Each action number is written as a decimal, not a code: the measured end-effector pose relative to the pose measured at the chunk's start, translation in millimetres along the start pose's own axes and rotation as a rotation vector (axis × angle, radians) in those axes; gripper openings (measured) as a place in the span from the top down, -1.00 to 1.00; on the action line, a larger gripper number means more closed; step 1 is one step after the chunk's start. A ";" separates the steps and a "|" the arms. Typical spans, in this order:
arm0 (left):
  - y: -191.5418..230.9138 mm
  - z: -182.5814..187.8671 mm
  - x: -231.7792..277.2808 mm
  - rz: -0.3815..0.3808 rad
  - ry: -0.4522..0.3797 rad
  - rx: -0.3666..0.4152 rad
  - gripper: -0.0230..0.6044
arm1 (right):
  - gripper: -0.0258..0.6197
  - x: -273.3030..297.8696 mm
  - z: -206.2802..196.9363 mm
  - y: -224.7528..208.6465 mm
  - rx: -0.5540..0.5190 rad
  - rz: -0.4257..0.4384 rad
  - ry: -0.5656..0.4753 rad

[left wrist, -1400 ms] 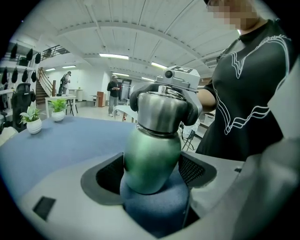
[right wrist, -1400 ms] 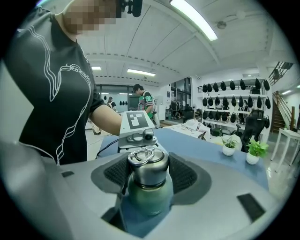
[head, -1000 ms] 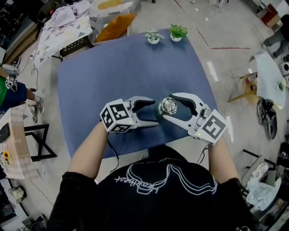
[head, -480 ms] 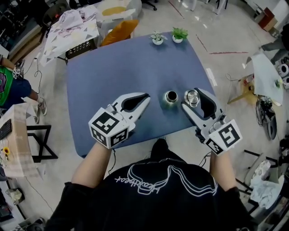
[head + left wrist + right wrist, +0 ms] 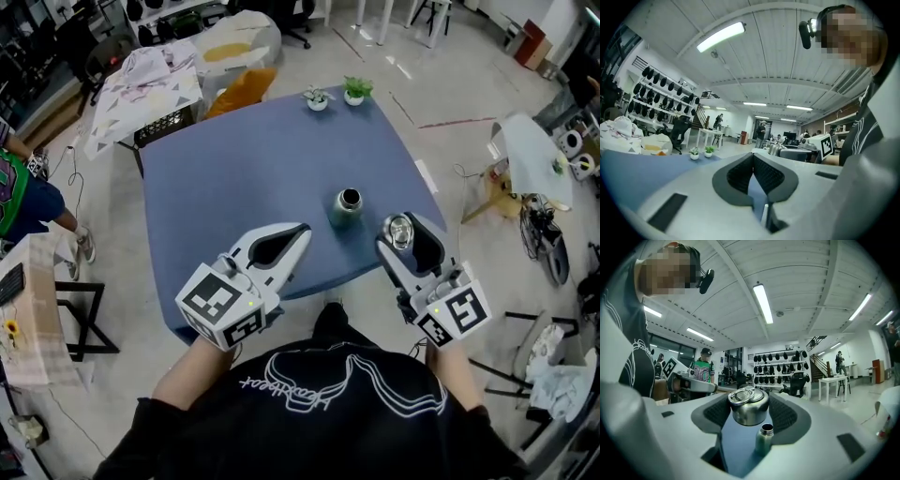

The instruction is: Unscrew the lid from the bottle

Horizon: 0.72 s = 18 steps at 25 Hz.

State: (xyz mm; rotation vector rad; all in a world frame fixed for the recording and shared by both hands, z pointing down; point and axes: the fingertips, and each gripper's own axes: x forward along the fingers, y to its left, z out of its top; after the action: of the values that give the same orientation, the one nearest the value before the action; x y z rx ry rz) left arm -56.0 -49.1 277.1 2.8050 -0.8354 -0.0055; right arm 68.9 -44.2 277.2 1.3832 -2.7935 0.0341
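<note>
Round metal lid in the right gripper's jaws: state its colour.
Shiny silver: the round metal lid shows best in the right gripper view.

Black T-shirt (image 5: 375,441) with white line print; white left hand-held gripper (image 5: 302,231) and right hand-held gripper (image 5: 398,232), marker cubes (image 5: 223,305) (image 5: 455,314).

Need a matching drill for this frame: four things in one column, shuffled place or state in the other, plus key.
Column 1
1. bottle
2. lid
3. left gripper
4. potted plants

Column 2
A. shut, with nothing between the jaws
B. at the far edge of the table
C. clamped in the right gripper
D. standing open on the blue table

Pairs: 1-D, 2-C, 3-A, 4-B.

Note: the left gripper's jaws have just closed, and nothing is between them.
</note>
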 end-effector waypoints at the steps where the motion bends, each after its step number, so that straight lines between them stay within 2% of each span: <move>1: -3.5 -1.2 -1.7 -0.004 0.001 0.007 0.91 | 0.11 -3.0 -1.1 2.8 0.004 -0.007 -0.001; 4: -7.0 -5.3 -5.9 -0.009 0.007 0.012 0.91 | 0.11 -7.1 -4.6 8.7 0.019 -0.023 0.000; 11: -12.9 -11.3 -6.6 -0.021 -0.002 -0.055 0.91 | 0.11 -15.9 -7.9 12.4 0.036 -0.038 -0.004; 18: -14.3 -13.4 -5.2 -0.029 -0.002 -0.078 0.91 | 0.11 -16.6 -11.6 17.2 0.009 -0.035 0.004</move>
State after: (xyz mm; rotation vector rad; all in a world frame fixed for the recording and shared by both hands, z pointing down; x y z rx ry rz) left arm -51.8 -31.9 287.0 2.7447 -0.7772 -0.0452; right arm 65.5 -20.3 288.0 1.4317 -2.7687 0.0482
